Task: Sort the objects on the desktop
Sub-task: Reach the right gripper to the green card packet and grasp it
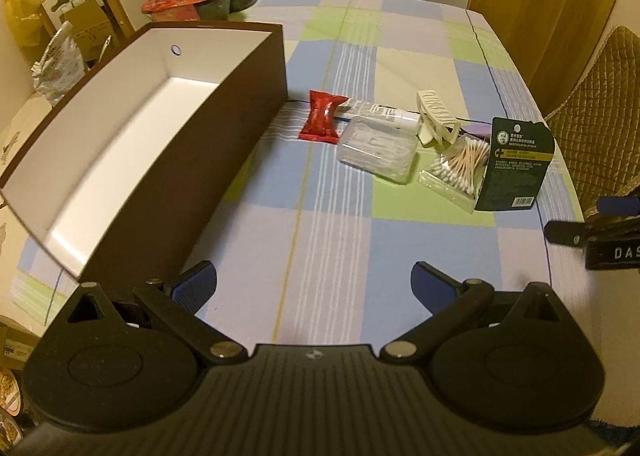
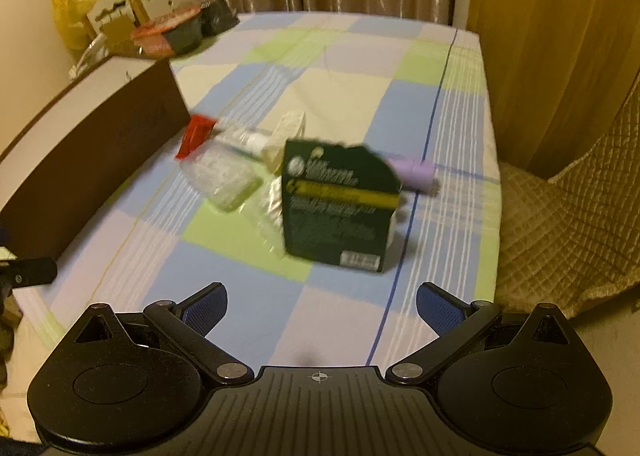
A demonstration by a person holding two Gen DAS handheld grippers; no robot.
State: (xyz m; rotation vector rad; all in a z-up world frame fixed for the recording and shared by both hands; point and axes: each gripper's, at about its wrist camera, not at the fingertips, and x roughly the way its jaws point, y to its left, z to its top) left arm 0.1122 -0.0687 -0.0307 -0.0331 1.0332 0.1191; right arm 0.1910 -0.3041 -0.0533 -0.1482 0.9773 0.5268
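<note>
Both tongs hang released, blue ribbed pads wide apart, nothing between them: left gripper (image 1: 314, 284) over the near cloth by the box, right gripper (image 2: 322, 306) over the near right cloth, facing the clutter.

Clutter sits mid-table, right of the box, items touching or overlapping:
- red packet (image 1: 323, 116), glossy, pinched ends, nearest the box corner.
- white tube (image 1: 384, 112), lying flat behind the case, one end under the clip.
- clear case (image 1: 376, 152), hard plastic, rounded rectangle, white sticks inside (contents hard to make out).
- hair clip (image 1: 434, 116), cream plastic, toothed, claw shape.
- swab bag (image 1: 456, 170), clear film, wooden-stemmed cotton swabs.
- dark card (image 1: 516, 164), green-black printed pack with barcode, leaning tilted against the swab bag.
- lilac cylinder (image 2: 414, 172), seen only from the right wrist, mostly hidden behind the card.

Box (image 1: 224, 128): long, brown outside, smooth white inside, one round hole in the far end wall; holds nothing visible. Near end cut off by the gripper body.

Tablecloth (image 1: 400, 56): woven check in blue, green, cream, lilac.

Right wrist view is motion-blurred; card print unreadable there.
</note>
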